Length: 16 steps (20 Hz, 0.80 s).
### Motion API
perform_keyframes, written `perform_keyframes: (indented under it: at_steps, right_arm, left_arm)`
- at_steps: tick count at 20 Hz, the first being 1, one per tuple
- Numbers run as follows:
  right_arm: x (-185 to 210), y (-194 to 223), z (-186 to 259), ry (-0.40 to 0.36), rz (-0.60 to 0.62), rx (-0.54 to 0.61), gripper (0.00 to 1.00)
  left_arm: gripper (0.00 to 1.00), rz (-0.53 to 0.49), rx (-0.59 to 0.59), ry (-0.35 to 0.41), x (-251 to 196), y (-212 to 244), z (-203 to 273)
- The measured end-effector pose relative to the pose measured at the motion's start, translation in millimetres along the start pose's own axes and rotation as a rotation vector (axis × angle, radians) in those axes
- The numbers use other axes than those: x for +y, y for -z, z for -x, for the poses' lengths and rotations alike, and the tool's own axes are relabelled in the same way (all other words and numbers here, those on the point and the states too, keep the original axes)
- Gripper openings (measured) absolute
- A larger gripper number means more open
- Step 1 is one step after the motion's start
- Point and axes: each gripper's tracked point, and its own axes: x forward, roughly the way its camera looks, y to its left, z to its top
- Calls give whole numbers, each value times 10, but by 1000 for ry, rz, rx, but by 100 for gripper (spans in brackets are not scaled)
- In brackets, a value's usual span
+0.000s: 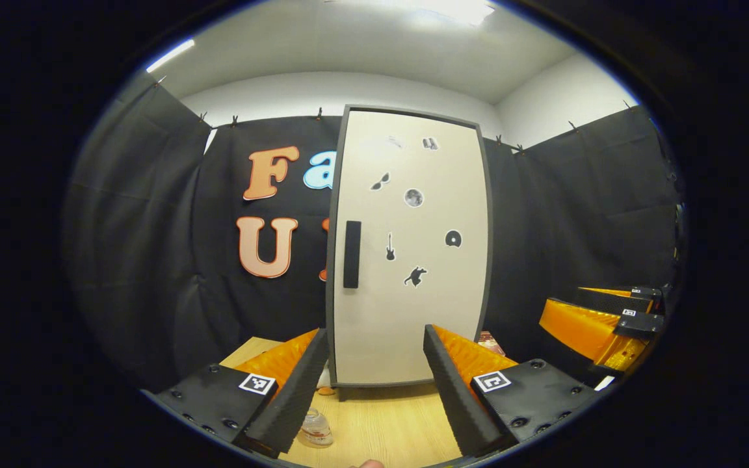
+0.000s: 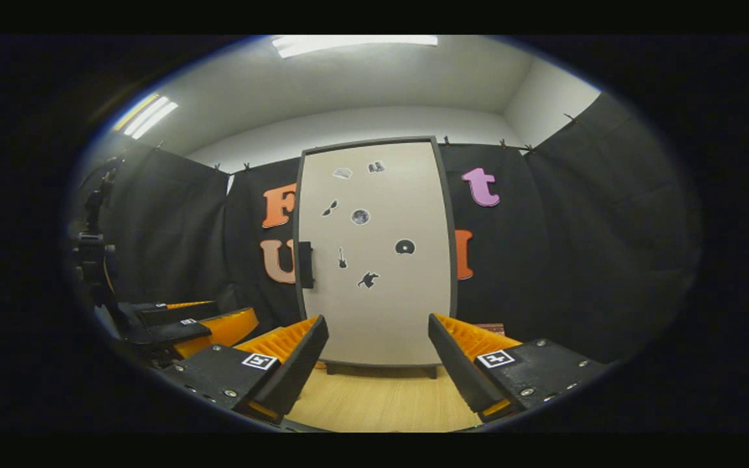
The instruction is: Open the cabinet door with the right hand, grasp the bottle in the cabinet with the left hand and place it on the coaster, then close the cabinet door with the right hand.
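A tall pale cabinet [image 1: 407,260] stands on the wooden table [image 1: 387,422] with its door closed; the door [image 2: 381,260] carries small dark stickers and a dark vertical handle [image 1: 352,253] near its left edge. My left gripper [image 1: 374,335] is open, empty and held a little way in front of the door's lower part. My right gripper [image 2: 378,320] is also open and empty, facing the same door from somewhat farther back. The handle [image 2: 305,264] lies up and to the left of the right gripper's fingers. The closed door hides whatever is inside.
A small clear glassy object [image 1: 315,429] sits on the table beside my left finger. A reddish flat thing [image 1: 490,341] lies at the cabinet's right foot. The right gripper [image 1: 615,318] shows at the far right, the left gripper [image 2: 179,325] at the far left. Black cloth walls surround the table.
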Motion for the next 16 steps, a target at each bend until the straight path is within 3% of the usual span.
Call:
perform_keyframes:
  at_steps: [9,16]
  right_arm:
    - [-111,65,473,-9,-5,0,96]
    - [-296,109,552,15,-23,-1,96]
  left_arm:
    - [95,-4,10,-30,-227,31,251]
    - [96,-28,5,-51,-295,29,411]
